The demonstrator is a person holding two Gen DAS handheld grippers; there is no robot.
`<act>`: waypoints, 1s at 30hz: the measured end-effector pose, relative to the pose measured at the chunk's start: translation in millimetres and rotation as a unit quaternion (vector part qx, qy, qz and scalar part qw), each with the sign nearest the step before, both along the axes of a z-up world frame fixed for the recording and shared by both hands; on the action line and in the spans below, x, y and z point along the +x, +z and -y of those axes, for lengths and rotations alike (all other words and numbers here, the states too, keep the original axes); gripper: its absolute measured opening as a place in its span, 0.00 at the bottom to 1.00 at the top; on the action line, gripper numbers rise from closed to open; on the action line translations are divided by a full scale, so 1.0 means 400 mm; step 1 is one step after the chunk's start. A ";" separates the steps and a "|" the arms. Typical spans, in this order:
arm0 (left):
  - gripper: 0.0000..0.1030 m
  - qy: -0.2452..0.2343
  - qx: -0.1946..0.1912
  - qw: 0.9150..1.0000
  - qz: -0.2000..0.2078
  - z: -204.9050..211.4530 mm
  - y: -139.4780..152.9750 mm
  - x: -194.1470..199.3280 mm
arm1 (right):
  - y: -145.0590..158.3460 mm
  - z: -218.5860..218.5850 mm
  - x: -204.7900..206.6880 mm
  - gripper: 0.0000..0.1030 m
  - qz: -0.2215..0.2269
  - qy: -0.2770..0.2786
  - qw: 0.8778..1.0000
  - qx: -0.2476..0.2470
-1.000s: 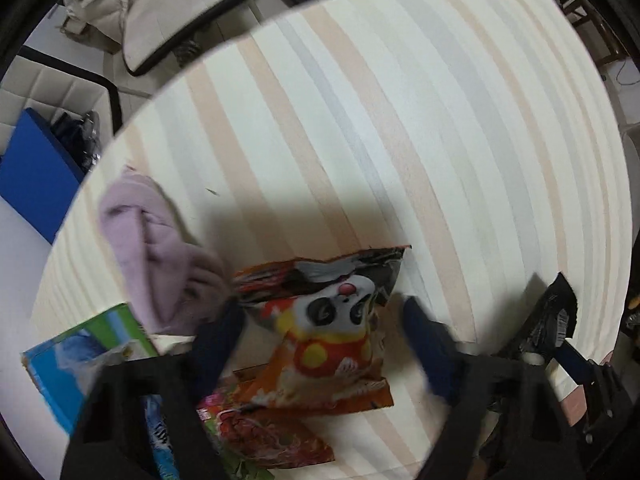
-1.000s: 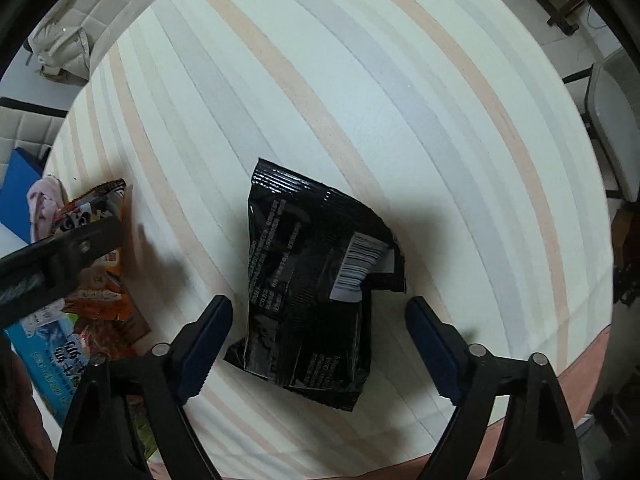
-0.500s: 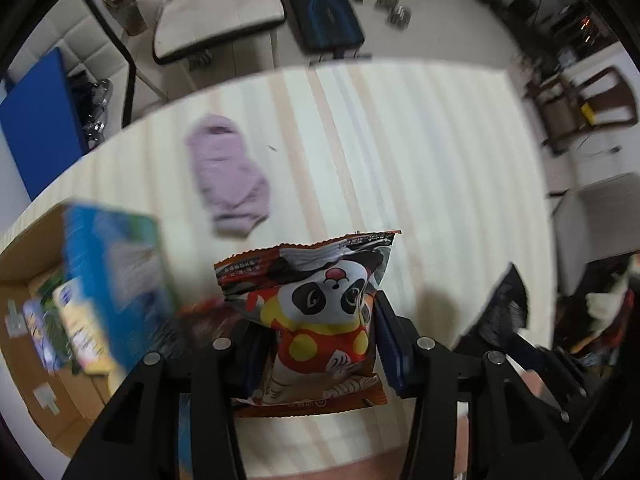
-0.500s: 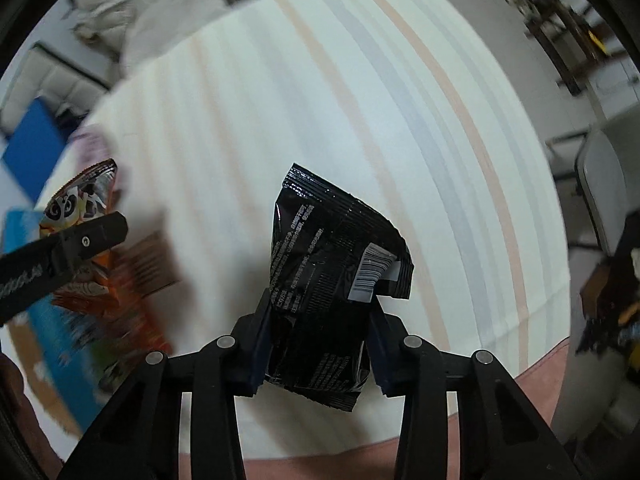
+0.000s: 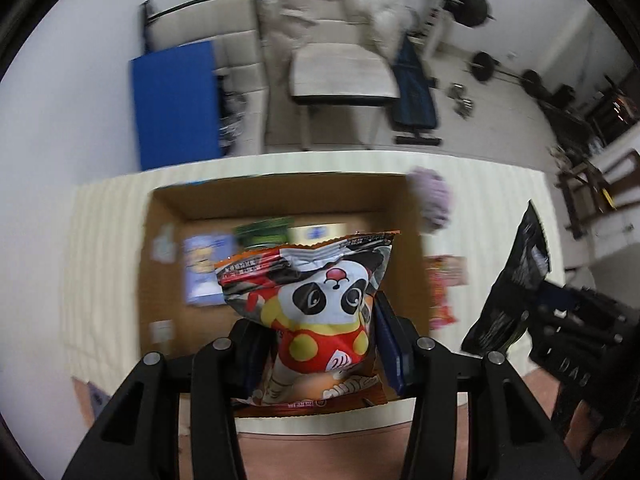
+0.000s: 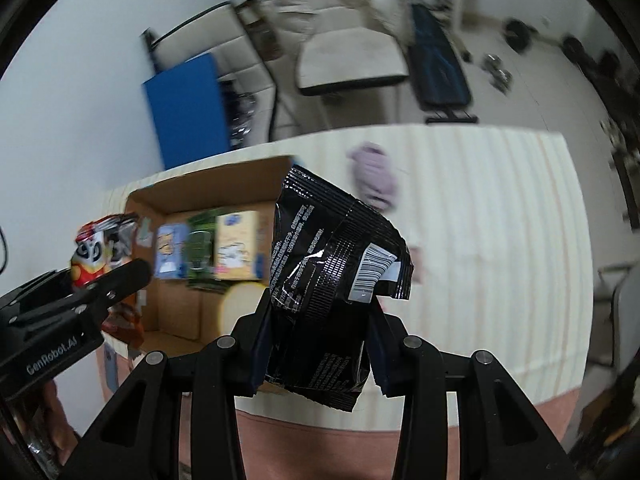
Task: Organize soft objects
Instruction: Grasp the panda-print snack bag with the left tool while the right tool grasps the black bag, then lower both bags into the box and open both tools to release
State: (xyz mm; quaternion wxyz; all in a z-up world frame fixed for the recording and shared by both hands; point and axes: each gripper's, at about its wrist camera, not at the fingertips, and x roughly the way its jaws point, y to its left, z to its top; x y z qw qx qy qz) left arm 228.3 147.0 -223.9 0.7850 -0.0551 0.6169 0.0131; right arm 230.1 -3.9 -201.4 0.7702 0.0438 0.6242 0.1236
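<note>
My left gripper (image 5: 316, 356) is shut on a panda snack bag (image 5: 316, 300) and holds it above an open cardboard box (image 5: 280, 188). The bag also shows in the right wrist view (image 6: 94, 256). My right gripper (image 6: 320, 344) is shut on a black snack bag (image 6: 324, 276), raised over the table just right of the box (image 6: 208, 184). The black bag shows at the right of the left wrist view (image 5: 516, 288). A lilac cloth (image 5: 434, 204) lies on the striped table right of the box, also in the right wrist view (image 6: 376, 176).
The box holds several packets (image 6: 208, 248). A red packet (image 5: 444, 284) lies on the table right of the box. Beyond the table stand a cream chair (image 5: 340, 60), a blue panel (image 5: 176, 104) and gym weights (image 5: 476, 4).
Both grippers closed on their bags, lifted them off the table and swung left, so the cardboard box is now under the left gripper.
</note>
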 end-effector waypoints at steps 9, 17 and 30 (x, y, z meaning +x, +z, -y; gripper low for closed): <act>0.43 0.054 -0.008 0.996 -0.076 -0.189 -0.175 0.000 | -0.115 -0.228 0.105 0.42 -0.024 0.061 0.996 -0.068; 0.43 0.055 -0.020 0.987 -0.150 -0.235 -0.335 0.007 | -0.288 -0.276 0.165 0.42 -0.062 0.070 0.989 -0.111; 0.77 0.073 -0.009 0.979 -0.191 -0.292 -0.405 0.010 | -0.362 -0.321 0.186 0.84 -0.081 0.082 0.985 -0.129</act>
